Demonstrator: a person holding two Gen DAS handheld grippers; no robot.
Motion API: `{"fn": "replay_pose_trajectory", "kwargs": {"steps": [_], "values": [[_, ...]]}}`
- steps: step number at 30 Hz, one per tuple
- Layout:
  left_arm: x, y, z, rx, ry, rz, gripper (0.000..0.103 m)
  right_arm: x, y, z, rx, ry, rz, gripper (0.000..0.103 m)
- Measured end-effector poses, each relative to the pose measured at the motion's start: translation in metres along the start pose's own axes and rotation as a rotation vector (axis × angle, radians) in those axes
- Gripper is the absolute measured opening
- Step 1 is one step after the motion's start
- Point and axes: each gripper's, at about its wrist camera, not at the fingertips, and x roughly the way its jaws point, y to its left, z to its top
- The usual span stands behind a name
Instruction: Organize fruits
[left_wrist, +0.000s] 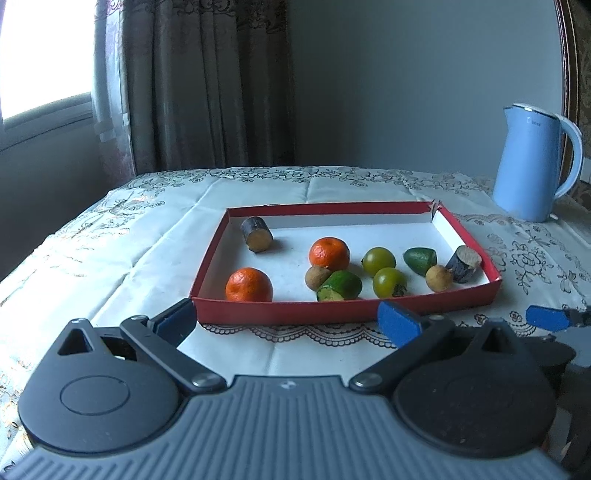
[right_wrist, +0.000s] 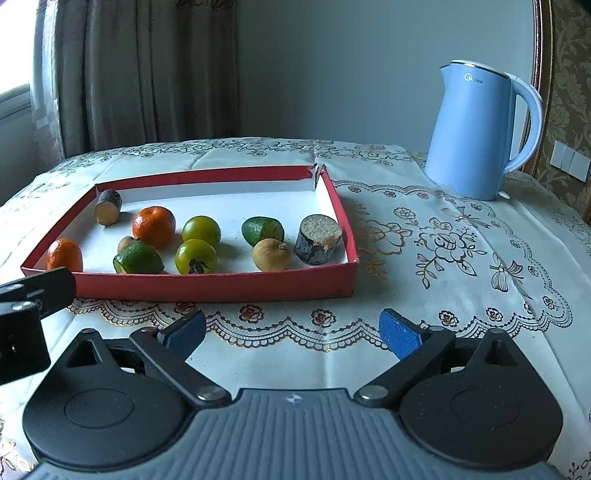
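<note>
Fruits lie loose in a shallow red cardboard tray (right_wrist: 207, 286) with a white floor, on the desk's embroidered cream cloth (right_wrist: 443, 258). Two glossy orange tangerines (right_wrist: 154, 226) left, two smooth yellow-green persimmons (right_wrist: 201, 230) centre, two cut green feijoas (right_wrist: 263, 230), two dull brown longans (right_wrist: 271, 254), two dark-barked sugarcane stubs (right_wrist: 317, 239). Left tool (left_wrist: 288, 323) and right tool (right_wrist: 291, 332) both gape empty, near the tray. Pale blue kettle (right_wrist: 476, 129) far right.
</note>
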Motion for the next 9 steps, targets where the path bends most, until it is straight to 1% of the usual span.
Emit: {"fn": "replay_pose_trajectory", "kwargs": {"steps": [5, 9], "values": [[0.0016, 0.0018, 0.0, -0.012, -0.008, -0.008, 0.103, -0.0008, 0.001, -0.0015, 0.008, -0.003, 0.004, 0.101], [0.0021, 0.0011, -0.0017, -0.002, -0.022, 0.011, 0.103, 0.0015, 0.0029, -0.0041, 0.006, 0.006, 0.007, 0.101]]}}
